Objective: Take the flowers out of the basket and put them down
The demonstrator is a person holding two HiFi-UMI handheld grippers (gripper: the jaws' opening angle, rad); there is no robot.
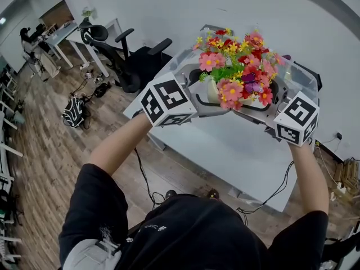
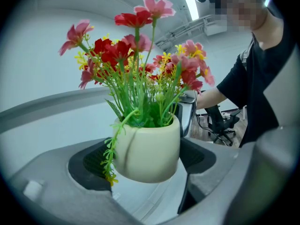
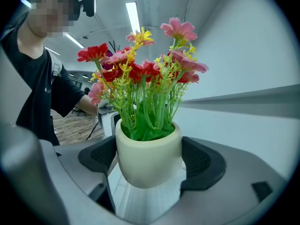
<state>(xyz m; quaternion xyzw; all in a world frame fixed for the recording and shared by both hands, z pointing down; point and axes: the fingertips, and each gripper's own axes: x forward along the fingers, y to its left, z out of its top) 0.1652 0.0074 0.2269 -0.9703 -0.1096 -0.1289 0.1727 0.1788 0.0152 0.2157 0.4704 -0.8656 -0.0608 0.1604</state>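
Item: flowers (image 1: 239, 72), pink, red and yellow on green stems, set in a cream pot (image 1: 212, 90).
Location: held in the air over the white worktop (image 1: 236, 151), roughly upright.
Left gripper (image 2: 147, 156): jaws clamped on the pot.
Right gripper (image 3: 149, 161): jaws clamped on the same pot, facing the left gripper.
Nearby: black office chair (image 1: 135, 61).

Looked steeply down from the head over white table (image 1: 225, 151) and wooden floor (image 1: 45, 151). Looked along the jaws in both gripper views, very near, from opposite sides. Shared the flower pot (image 2: 147, 151) across all three.
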